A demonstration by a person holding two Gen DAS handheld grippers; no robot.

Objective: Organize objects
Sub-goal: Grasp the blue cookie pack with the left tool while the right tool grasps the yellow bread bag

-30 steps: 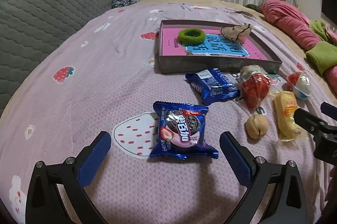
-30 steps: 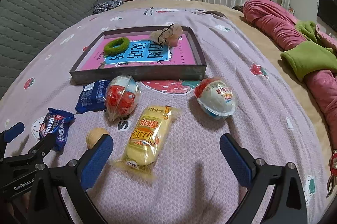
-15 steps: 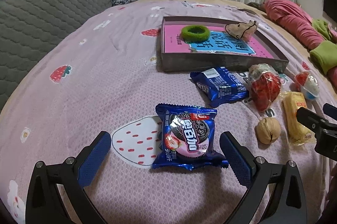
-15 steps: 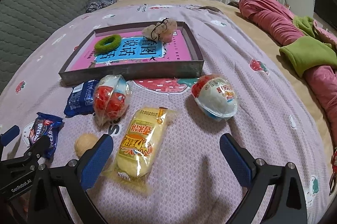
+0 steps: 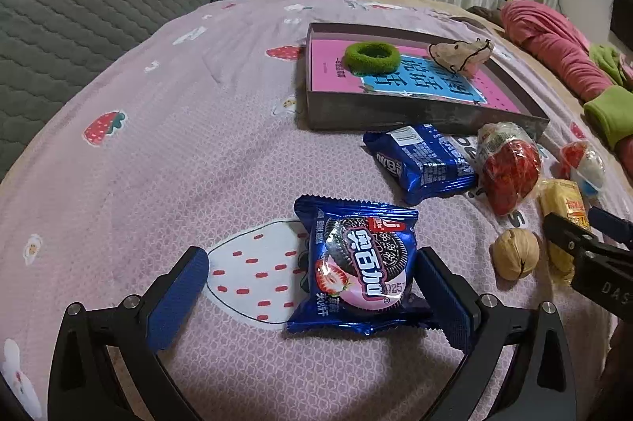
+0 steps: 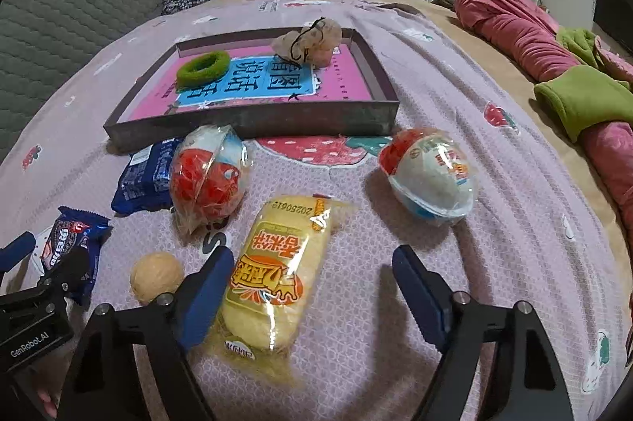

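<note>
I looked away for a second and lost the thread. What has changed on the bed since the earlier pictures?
The right gripper has come down over the yellow snack pack; its jaws are closing, with a gap still on one side. The left gripper has eased onto the cookie packet, jaws wide. Nothing is gripped or released. The tray, walnut and other snacks lie unmoved.

A tray (image 6: 253, 122) sits mid-bed (image 6: 494, 207), holding 1 hair ring (image 6: 202, 67). 2 cookie packets (image 5: 362, 264) lie before its left corner. 1 bread packet (image 6: 277, 274) lies before it.
</note>
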